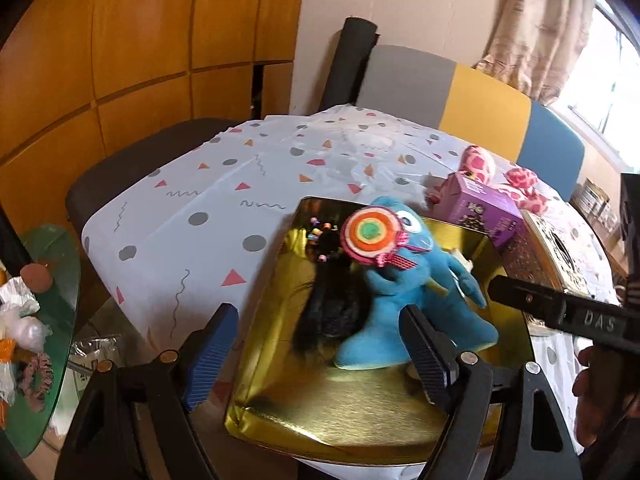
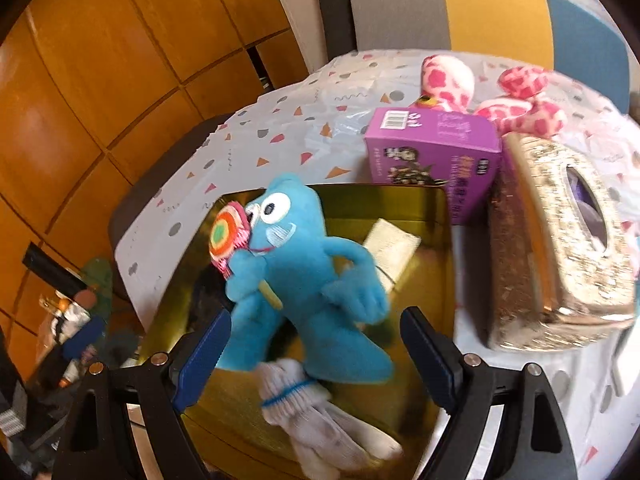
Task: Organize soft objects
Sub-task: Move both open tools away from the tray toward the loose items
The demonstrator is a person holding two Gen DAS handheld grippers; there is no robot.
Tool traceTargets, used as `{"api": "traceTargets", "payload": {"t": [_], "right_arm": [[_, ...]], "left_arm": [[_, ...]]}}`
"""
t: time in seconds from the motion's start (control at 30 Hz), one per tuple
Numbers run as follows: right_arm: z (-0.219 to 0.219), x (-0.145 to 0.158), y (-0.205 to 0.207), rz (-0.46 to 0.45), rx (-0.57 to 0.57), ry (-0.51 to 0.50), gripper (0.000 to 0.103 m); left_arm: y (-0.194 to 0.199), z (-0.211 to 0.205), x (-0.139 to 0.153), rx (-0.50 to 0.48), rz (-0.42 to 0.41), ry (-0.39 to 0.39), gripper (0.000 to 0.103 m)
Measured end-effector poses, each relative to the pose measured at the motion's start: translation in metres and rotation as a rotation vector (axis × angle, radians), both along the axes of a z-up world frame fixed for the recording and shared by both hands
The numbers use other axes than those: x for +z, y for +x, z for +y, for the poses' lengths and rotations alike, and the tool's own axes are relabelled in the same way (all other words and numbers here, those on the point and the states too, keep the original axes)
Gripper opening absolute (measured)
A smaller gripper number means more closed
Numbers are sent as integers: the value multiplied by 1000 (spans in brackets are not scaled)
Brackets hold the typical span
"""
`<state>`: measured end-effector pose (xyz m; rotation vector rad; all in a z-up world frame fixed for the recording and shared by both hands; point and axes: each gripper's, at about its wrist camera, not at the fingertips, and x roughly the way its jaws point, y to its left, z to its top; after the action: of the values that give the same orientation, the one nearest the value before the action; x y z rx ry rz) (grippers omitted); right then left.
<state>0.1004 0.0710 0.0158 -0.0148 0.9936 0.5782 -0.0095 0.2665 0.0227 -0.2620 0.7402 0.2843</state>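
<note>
Blue plush toy (image 2: 304,280), white-eyed, striped lollipop (image 2: 226,240) hugged, is seen in gold tray (image 2: 432,208) near its far edge. Left gripper (image 1: 320,356) and right gripper (image 2: 316,356) are spread, empty.

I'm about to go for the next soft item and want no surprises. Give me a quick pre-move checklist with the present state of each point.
1. Left gripper jaws apart and empty: ok.
2. Right gripper jaws apart, pads not pressing the blue plush monster toy: ok.
3. Blue plush monster toy inside the shiny gold tray: ok.
4. White rolled sock with blue band inside the tray: ok, though it lies near the front edge.
5. Pink spotted plush toy still outside the tray, behind the purple cardboard box: not ok.
6. Clear path to the pink toy: cannot tell; the box and the glittery gold tissue box stand in front.
</note>
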Motion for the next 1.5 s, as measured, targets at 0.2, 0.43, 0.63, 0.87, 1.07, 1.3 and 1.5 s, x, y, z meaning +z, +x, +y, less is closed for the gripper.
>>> {"api": "traceTargets", "payload": {"t": [0.2, 0.43, 0.63, 0.87, 1.07, 1.3, 1.5], "right_arm": [[-22, 7, -14, -71, -23, -28, 88], [-46, 11, -22, -100, -64, -22, 88], [-70, 13, -27, -118, -113, -16, 88], [-115, 16, -28, -129, -198, -17, 88], [-173, 18, -22, -137, -318, -47, 88], [-247, 23, -14, -157, -494, -57, 88], [-306, 28, -12, -170, -650, -39, 88]], "left_arm": [[2, -20, 1, -51, 5, 13, 83], [3, -40, 1, -102, 13, 29, 84], [4, -54, 1, -136, 17, 51, 84], [3, -73, 8, -185, 0, 105, 85], [7, -96, 12, -245, -10, 152, 85], [11, -128, 16, -324, -16, 203, 86], [15, -153, 17, -384, -12, 245, 87]]}}
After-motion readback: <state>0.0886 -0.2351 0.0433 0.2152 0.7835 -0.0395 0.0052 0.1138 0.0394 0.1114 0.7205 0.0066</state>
